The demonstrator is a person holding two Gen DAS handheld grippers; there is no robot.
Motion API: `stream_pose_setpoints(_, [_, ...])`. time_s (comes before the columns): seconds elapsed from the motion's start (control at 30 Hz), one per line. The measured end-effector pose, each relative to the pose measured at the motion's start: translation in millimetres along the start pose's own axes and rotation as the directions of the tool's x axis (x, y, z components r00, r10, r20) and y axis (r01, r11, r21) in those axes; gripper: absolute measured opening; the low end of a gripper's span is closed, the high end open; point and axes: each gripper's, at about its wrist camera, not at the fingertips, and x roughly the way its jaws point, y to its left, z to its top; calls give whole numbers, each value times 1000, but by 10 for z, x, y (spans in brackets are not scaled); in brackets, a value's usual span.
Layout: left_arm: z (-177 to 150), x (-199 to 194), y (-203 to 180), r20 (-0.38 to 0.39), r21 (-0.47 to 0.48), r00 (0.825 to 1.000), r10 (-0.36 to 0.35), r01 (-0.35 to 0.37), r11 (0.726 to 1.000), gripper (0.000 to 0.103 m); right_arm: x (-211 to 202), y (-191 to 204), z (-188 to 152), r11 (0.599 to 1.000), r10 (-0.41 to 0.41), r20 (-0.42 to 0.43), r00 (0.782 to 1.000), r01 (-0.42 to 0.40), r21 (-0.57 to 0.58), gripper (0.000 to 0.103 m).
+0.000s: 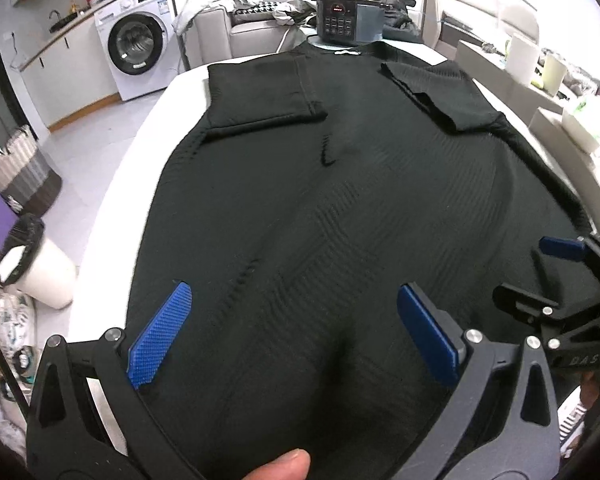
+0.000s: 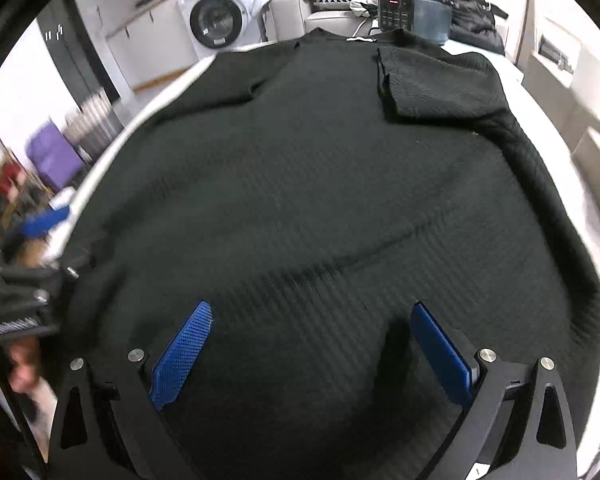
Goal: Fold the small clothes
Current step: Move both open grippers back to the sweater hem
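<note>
White surface [image 1: 100, 216] carries the work, set in a domestic room with a front-loading washing machine [image 1: 138, 46] against the far wall, a pale sofa [image 1: 236, 20] heaped with clothes, and a dark electric cooker [image 1: 342, 20] with a keypad standing at the far edge of the surface.

Black T-shirt [image 1: 340, 200] lies flat across nearly the whole surface, collar end towards the cooker, its ribbed fabric smooth apart from a few shallow creases. Both short sleeves are folded inward onto the body: one [image 1: 260, 92] on the side nearer the washing machine, the other [image 1: 432, 88] opposite.

Left gripper [image 1: 296, 336] is over the near part of the shirt, pointing steeply down; its blue pads stand wide apart with only flat fabric showing between them, nothing clamped. A fingertip [image 1: 280, 466] of the person shows at the bottom edge of that view.

Right gripper [image 2: 312, 354] is likewise over the near part of the shirt, jaws wide apart and holding nothing. In the left wrist view it appears at the right-hand margin, just beside the shirt's edge.

White waste bin [image 1: 36, 268] with a black liner stands on the floor beside the surface.
</note>
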Motion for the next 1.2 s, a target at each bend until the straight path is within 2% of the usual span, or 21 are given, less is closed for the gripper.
stream_pose_setpoints(0.1, [-32,-8,-10,-15,6,1000,12,-12,1000,102,17,75,-48,997,-68,-8,998,68,-36,101])
stream_pose_setpoints(0.23, [-101,-7,11,-42,-2,999,30,-31,1000,102,42,139,-132,994,-98,-16,995,97,-57,101])
stream_pose_setpoints(0.43, [-192,4,80,-74,-20,997,18,-20,1000,102,20,116,-140,993,-101,-7,995,101,-63,101])
stream_pose_setpoints(0.5, [-223,-5,110,-87,-28,996,4,-6,1000,102,11,100,-147,996,-73,-16,997,72,-52,101])
stream_pose_setpoints(0.6, [-254,-33,147,-96,-28,995,-11,9,1000,102,-46,74,-181,998,64,-36,997,-64,11,101])
stream_pose_setpoints(0.7, [-293,-68,174,-95,-26,995,-18,16,1000,102,-113,135,-237,988,146,-9,989,-145,50,101])
stream_pose_setpoints(0.87, [-395,-153,176,-63,-9,996,-67,66,998,102,-135,220,-312,994,105,14,994,-105,43,101])
stream_pose_setpoints(1.07, [-569,-182,173,-60,36,995,-82,84,996,102,-128,400,-469,996,-25,12,1000,26,-81,101])
stream_pose_setpoints(1.2, [-673,-176,196,-73,45,994,-78,81,996,102,-171,368,-540,997,-30,18,999,31,-64,102])
